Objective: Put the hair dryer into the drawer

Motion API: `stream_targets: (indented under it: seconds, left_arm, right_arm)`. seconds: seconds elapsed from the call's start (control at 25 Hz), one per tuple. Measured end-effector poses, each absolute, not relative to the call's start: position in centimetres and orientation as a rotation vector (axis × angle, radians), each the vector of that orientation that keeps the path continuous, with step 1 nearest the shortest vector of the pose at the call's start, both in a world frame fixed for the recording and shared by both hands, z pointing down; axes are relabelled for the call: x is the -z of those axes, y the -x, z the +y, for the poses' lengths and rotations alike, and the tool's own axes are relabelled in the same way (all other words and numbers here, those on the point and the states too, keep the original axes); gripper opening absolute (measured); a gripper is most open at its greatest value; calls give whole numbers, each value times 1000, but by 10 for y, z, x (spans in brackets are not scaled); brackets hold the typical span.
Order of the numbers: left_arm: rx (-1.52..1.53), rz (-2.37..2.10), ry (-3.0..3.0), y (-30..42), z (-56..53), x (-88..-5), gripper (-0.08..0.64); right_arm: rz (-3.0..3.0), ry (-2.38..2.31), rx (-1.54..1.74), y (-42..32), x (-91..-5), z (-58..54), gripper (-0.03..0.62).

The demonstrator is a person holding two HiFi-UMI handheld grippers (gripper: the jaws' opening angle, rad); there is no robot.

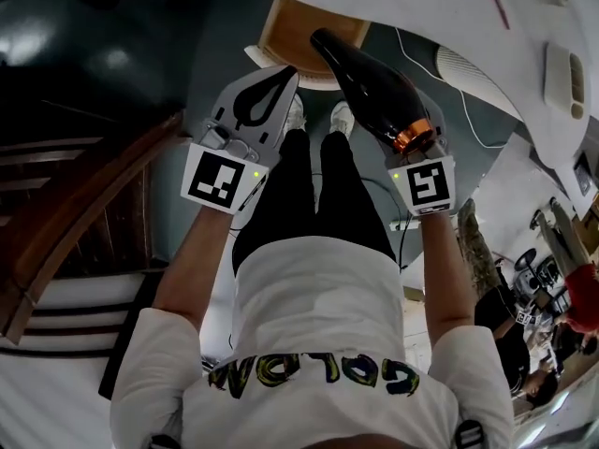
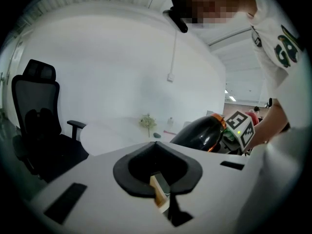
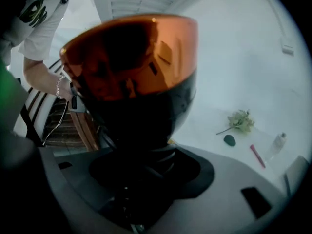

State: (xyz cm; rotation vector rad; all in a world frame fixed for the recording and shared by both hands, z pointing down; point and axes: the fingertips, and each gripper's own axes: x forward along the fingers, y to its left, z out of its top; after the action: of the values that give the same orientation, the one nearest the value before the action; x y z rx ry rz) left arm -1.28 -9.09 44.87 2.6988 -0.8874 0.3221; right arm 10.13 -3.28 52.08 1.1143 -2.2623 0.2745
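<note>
The hair dryer [image 1: 370, 87] sits upper centre-right of the head view, nozzle toward the open wooden drawer [image 1: 304, 26]. It is judged rigid, glossy and top-heavy, so best held low on the handle, not the slick barrel. The right tongs [image 3: 161, 152] pinch its dark lower part, the left tongs [image 2: 156, 145] are pressed together and empty, and both forearms reach forward side by side, angled downward.

A white table [image 3: 234, 82] bears flower sprig [image 3: 240, 121], pink pen [image 3: 258, 156]

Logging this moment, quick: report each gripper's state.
Left gripper: closed, nothing between the jaws.
Right gripper: closed on the hair dryer.
</note>
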Motion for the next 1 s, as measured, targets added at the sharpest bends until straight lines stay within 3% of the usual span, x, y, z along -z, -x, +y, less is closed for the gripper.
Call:
stream_targets:
  seconds: [1.0]
  left_arm:
    - [-491,-796,-2629,25,-131,-569,11]
  right_arm:
    - [-1787,-741,180,-74,-665,-130,255]
